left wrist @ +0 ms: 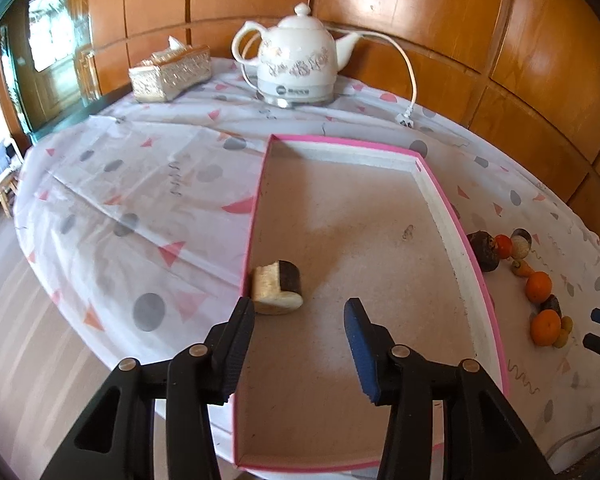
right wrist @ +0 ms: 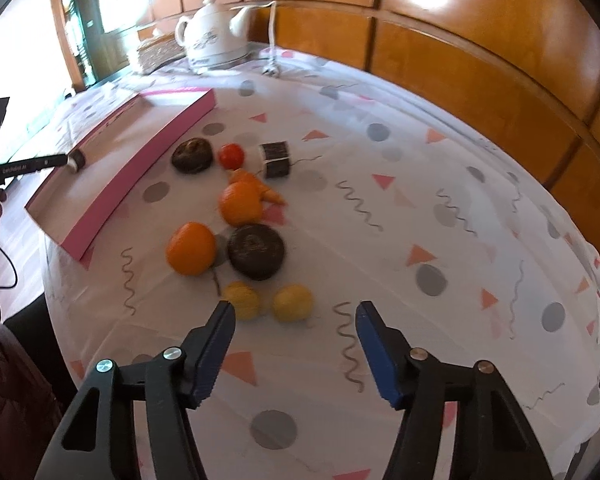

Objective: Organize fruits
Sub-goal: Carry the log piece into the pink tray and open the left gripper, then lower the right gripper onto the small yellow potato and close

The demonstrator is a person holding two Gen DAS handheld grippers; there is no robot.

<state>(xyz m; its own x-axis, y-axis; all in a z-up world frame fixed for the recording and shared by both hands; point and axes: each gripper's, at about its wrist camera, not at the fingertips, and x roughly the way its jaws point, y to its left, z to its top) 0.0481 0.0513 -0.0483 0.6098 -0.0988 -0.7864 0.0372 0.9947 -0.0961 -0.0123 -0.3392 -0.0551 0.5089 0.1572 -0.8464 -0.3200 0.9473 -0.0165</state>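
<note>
A pink-edged shallow box [left wrist: 440, 196] lies on the table; it also shows in the right wrist view [right wrist: 148, 152]. A cut piece with pale flesh and dark skin [left wrist: 277, 288] lies inside it at the left wall. My left gripper [left wrist: 300, 312] is open just above and behind that piece, empty. My right gripper [right wrist: 294, 316] is open over the cloth, just short of two yellow fruits [right wrist: 293, 302]. Beyond them lie two oranges [right wrist: 191, 248], dark round fruits [right wrist: 256, 251], a red tomato [right wrist: 231, 155] and a dark cut piece [right wrist: 275, 159].
A white electric kettle [left wrist: 296, 60] with its cord and plug [left wrist: 406, 118] and a tissue box [left wrist: 171, 73] stand at the table's far side. Wooden wall panels rise behind. The patterned cloth [right wrist: 420, 208] covers the round table; the floor lies left.
</note>
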